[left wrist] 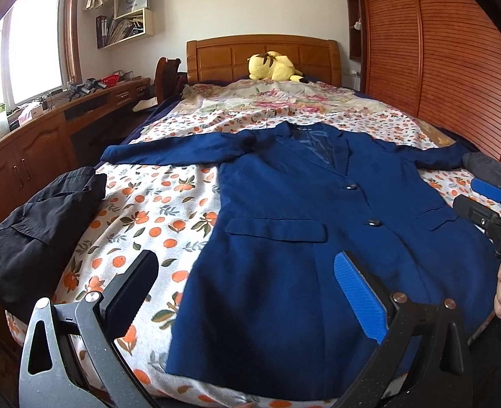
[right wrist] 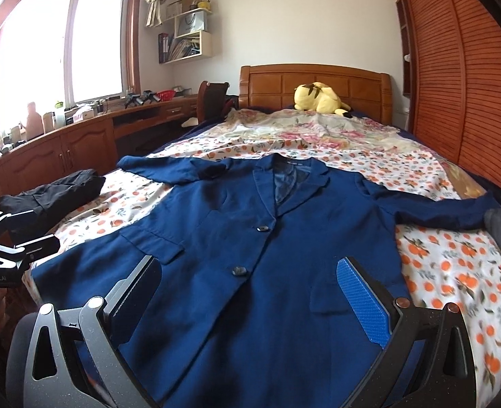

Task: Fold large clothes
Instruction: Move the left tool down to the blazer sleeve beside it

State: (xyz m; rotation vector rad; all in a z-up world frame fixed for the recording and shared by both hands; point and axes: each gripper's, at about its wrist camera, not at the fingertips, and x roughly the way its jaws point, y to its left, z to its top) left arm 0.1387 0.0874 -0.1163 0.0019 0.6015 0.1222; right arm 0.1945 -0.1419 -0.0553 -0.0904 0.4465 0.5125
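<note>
Lying flat: blue blazer (right wrist: 250, 238); black garment (left wrist: 36, 224) beside left sleeve.

The bed (left wrist: 169, 204) is covered by an orange-print sheet; on it are laid a navy blazer (left wrist: 301, 224), black garment (left wrist: 36, 224) and yellow plush (left wrist: 274, 67).

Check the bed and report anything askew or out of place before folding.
Nothing is damaged or spilled. The blue blazer lies flat, buttoned, sleeves spread. Only a crumpled black garment sits bunched at the bed's left edge, and a yellow plush toy lies by the headboard.
</note>
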